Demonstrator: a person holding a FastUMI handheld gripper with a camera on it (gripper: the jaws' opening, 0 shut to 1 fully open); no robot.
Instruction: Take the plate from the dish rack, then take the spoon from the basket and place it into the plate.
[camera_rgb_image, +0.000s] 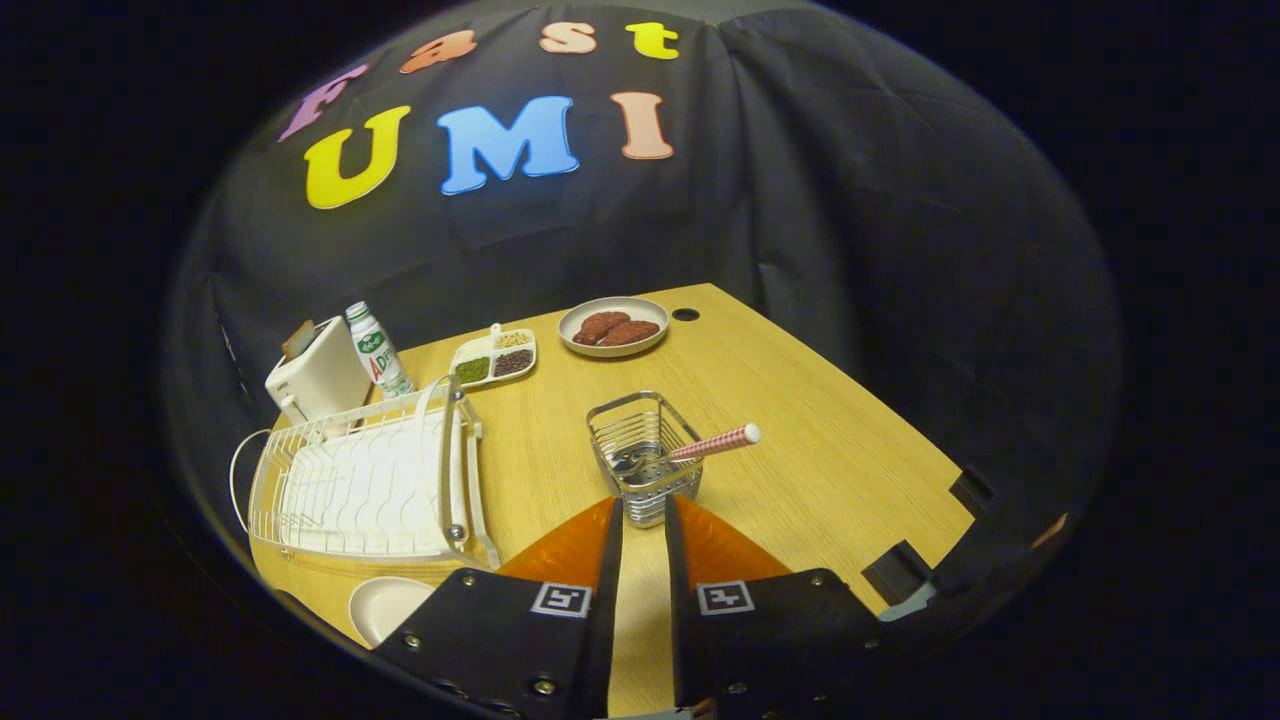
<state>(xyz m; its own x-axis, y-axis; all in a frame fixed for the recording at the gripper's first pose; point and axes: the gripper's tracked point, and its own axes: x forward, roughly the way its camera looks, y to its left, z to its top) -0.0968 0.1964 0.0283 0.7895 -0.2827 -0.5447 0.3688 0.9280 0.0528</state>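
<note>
Wire-mesh basket (643, 455) as the landmark: standing just ahead of the gripper (644, 510), whose fingers sit slightly parted with only bare table (820, 440) between them, clamped on nothing. Lined up that way, most likely, for a straight reach at the spoon (700, 447).

Lying inside the basket with the bowl end down among the wires and the handle slanting up and out over the right rim; leaning like that, handle offered free of the mesh, easiest part to pinch. Handle patterned in a fine red-and-white check with a pale rounded tip; bowl end dark and hard to read through the wire.

Left of the basket, the white dish rack (365, 480), apparently without the plate. Nearer than the rack, left of the fingers, a pale plate (385, 605) flat on the table, seemingly set there as the spoon's landing spot.
</note>
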